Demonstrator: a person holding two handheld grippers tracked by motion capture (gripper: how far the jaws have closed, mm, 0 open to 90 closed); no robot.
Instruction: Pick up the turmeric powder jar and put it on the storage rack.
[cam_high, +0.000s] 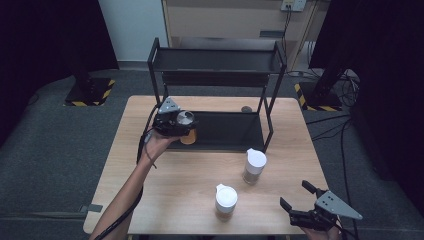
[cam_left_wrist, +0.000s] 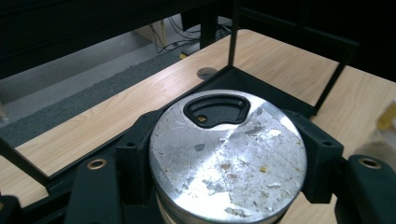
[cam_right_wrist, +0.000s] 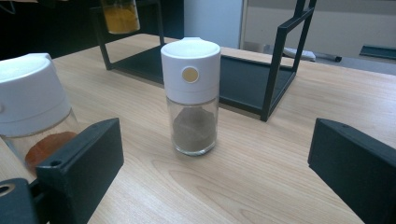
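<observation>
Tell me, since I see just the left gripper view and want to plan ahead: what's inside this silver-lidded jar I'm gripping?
Observer: The jar holds yellow-orange contents, seen through its clear wall in the right gripper view.
Operator: Any other jars around?
Observer: Two white-capped ones stand on the table: a brown-powder jar and, nearer you, an orange-red jar.
Operator: And my other hand?
Observer: The right gripper is at the table's near right corner, fingers open with nothing between them.
</observation>
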